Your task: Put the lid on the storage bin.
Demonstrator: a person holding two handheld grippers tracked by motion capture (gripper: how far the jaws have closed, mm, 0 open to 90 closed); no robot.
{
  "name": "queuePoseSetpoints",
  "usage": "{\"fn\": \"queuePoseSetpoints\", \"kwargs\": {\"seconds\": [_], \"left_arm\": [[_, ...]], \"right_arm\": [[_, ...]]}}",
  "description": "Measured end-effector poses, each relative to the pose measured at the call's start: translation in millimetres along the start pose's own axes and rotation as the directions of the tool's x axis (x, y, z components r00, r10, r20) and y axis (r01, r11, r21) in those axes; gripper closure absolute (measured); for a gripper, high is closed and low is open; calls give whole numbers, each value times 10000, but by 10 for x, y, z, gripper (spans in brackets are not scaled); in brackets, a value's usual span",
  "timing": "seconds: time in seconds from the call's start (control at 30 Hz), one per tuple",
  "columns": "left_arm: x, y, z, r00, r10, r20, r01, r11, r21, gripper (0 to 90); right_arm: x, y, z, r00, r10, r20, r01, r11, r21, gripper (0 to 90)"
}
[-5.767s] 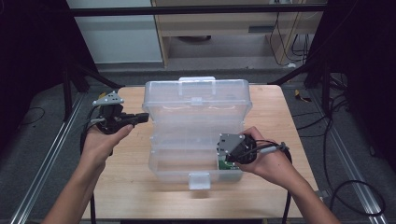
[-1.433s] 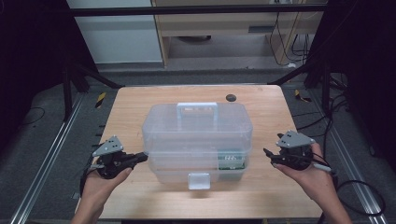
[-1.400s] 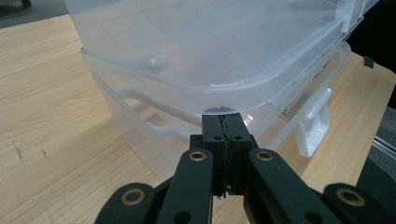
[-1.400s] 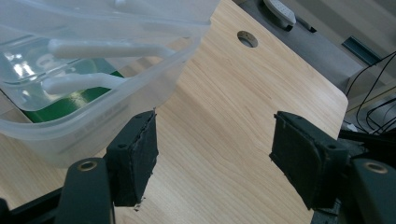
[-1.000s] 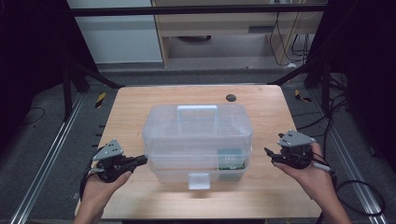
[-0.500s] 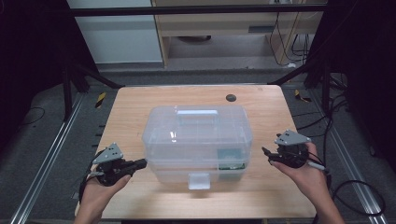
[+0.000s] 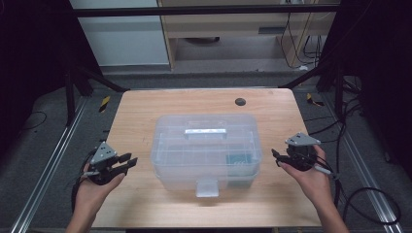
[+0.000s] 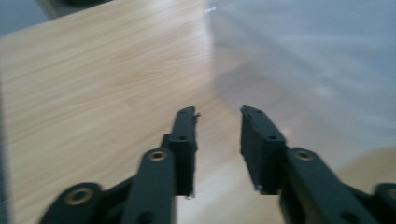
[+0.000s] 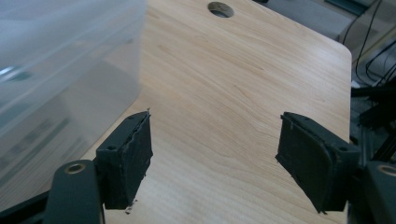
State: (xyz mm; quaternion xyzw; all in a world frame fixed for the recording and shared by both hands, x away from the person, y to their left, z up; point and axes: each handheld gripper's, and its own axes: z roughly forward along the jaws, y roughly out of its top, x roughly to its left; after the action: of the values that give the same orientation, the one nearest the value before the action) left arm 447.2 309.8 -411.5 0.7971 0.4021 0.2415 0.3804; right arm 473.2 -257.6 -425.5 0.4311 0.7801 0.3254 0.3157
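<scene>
Left gripper (image 7: 127, 163) hovering over the table's (image 7: 145, 111) left edge, jaws just opening, nothing between them; right gripper (image 7: 277, 158) near the right edge, jaws spreading wide, empty; clear plastic box (image 7: 206, 145) sitting closed mid-table between them

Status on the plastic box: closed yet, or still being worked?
Done: the clear plastic box sits on the table with its lid down and handle flat. In hand: nothing; the left gripper and right gripper stand beside it, jaws open, both just widened. Left: whether the front latch is snapped shut I cannot tell.
</scene>
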Motion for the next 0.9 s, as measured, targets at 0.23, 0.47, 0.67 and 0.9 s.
{"fn": "queuePoseSetpoints", "kwargs": {"seconds": [0.23, 0.47, 0.67, 0.9], "left_arm": [[384, -96, 469, 9945, -747, -732, 773, 9964, 336, 195], [492, -218, 884, 9885, -1347, -685, 1420, 9830, 1163, 108], [501, -287, 1044, 9846, -1571, -770, 1665, 9767, 1355, 84], [426, -350, 1198, 9853, -1409, -966, 1530, 9793, 1326, 18]], "right_arm": [[-217, -66, 581, 9787, 1874, 840, -1925, 9796, 576, 154], [-258, -220, 953, 9495, 2933, 1110, -3041, 9477, 967, 137], [-262, -327, 1089, 9325, 3384, 1262, -3527, 9285, 1163, 102], [-221, -306, 1133, 9235, 3572, 1400, -3734, 9207, 1137, 34]]}}
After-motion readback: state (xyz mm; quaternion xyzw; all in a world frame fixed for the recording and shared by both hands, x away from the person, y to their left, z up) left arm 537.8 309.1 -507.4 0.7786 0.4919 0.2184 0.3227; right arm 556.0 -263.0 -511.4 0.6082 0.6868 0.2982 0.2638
